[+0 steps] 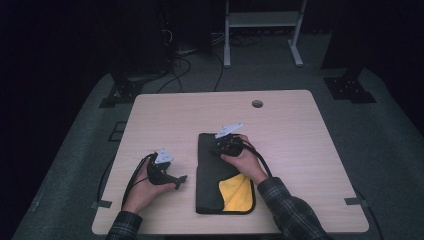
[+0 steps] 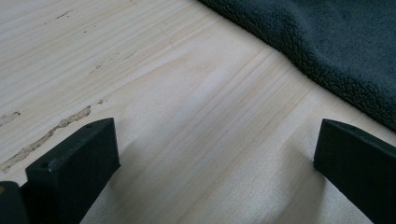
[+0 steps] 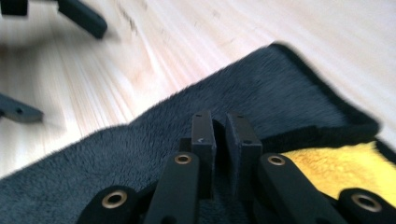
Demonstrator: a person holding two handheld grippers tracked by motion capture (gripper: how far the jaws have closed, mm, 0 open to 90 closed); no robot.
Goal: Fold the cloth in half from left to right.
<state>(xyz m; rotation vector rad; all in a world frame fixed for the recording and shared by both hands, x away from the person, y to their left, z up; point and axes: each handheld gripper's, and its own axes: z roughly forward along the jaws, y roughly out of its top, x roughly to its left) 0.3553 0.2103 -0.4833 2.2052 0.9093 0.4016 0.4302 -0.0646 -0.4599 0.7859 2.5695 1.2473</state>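
Sitting on grey carpet in a dark room, a pale wooden table (image 1: 280, 115) is showing a round cable hole (image 1: 257, 104) near its far edge, scuffed streaks in its grain in the left gripper view, and strips of grey tape (image 1: 354, 201) at its near corners; beyond it a white metal frame (image 1: 262, 20) and loose black cables (image 1: 187, 65) are lying on the floor, with black stands at either side. A folded dark grey fleece cloth (image 1: 212, 170) is lying near the middle of the table towards the person's side, its long axis running from the near edge to the far edge, with its yellow inner face (image 1: 236, 193) showing at the near right corner where the layer is turned back. The right gripper (image 1: 226, 146) is resting on the far half of the cloth, pointing down into it; its jaws are standing almost together with only a thin slit between them, and whether they are pinching any fleece I cannot tell. The left gripper (image 1: 181, 181) is lying low on the bare wood just beside the cloth's left edge, pointing towards it, its jaws spread wide with nothing but table between them. Plaid sleeves (image 1: 290, 210) are covering both forearms
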